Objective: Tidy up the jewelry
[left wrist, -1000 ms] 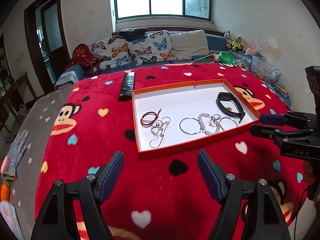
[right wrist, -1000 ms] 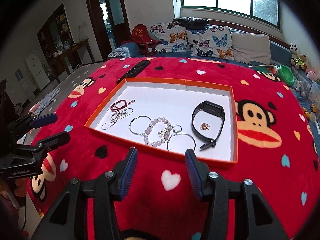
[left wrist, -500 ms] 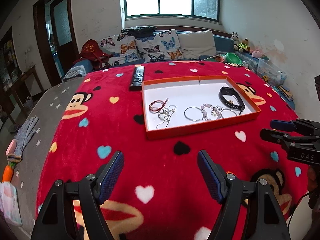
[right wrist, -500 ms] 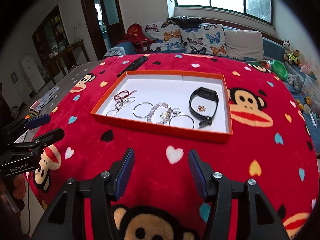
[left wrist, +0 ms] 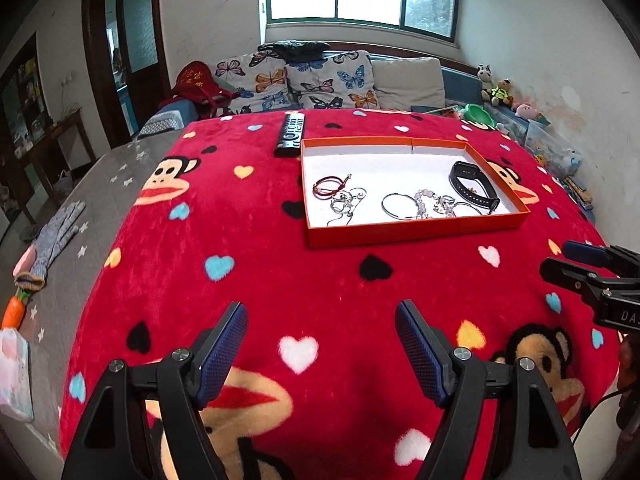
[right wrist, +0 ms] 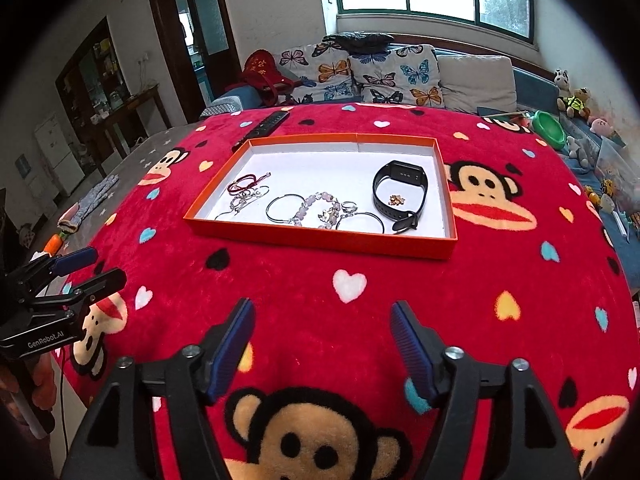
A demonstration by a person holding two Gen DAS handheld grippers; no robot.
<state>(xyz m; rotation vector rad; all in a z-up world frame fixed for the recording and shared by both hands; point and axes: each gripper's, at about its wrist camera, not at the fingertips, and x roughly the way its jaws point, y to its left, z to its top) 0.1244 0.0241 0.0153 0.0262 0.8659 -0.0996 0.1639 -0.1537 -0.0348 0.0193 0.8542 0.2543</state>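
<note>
Right wrist view showed your shallow orange cardboard tray with a white floor (right wrist: pixel 448 216) lying on the red fleece blanket printed with monkey faces and hearts (right wrist: pixel 304 280). Inside the tray, toward its left end, lay a red cord bracelet (right wrist: pixel 242 184) touching a tangle of thin silver chain (right wrist: pixel 244 200). Toward the tray's middle sat a plain silver bangle (right wrist: pixel 282 208), a pale beaded bracelet (right wrist: pixel 316 208) and a second silver bangle (right wrist: pixel 360 220), bunched together near the front wall. At the tray's right end lay a black smart band (right wrist: pixel 400 192), looped around a small gold trinket (right wrist: pixel 397 199).

Just beyond the tray's far left corner rested a black remote control (left wrist: pixel 291 136), beside the wall; whether it touched I could not tell.

Your right gripper (right wrist: pixel 322 338) hung over the blanket, well in front of the tray, its jaws opening with nothing between them. Your left gripper (left wrist: pixel 320 346) was likewise in front of the tray, jaws spread wide and empty.

Behind the tray stood a sofa with butterfly-print cushions (left wrist: pixel 304 84).
</note>
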